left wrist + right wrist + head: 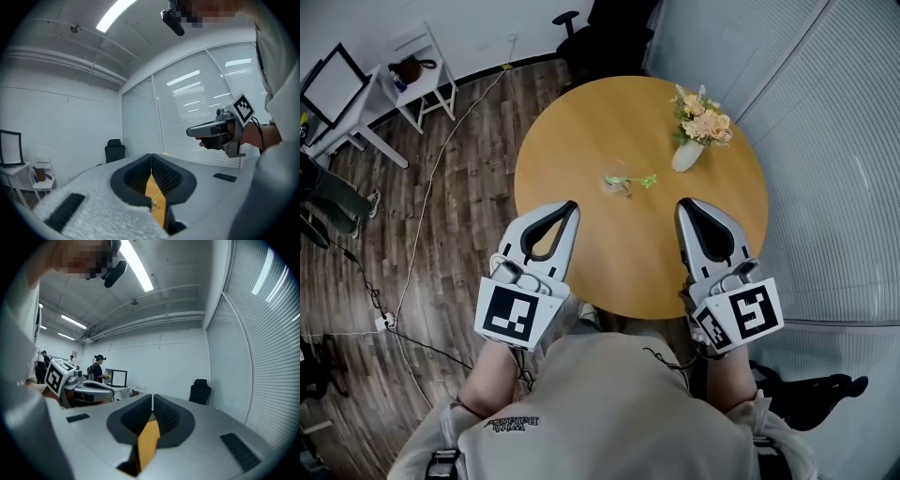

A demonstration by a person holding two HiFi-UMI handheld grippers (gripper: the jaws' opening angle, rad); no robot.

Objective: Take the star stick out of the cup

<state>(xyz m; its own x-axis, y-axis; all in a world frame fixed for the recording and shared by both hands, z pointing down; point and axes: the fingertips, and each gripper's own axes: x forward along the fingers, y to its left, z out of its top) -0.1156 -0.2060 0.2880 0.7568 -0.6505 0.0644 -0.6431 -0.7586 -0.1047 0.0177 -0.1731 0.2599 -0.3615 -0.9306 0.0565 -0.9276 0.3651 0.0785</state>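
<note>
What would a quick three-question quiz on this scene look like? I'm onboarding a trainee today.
1. Multiple choice: in the head view, where does the vase of flowers stand relative to the cup? A) to its left, B) to its right and farther from the person, C) between it and the person.
2. True or false: the left gripper and the right gripper both have their fingers shut, with nothing held.
3. Fill in: the star stick is coloured ____.

Key: 1 B; 2 true; 3 green.
</note>
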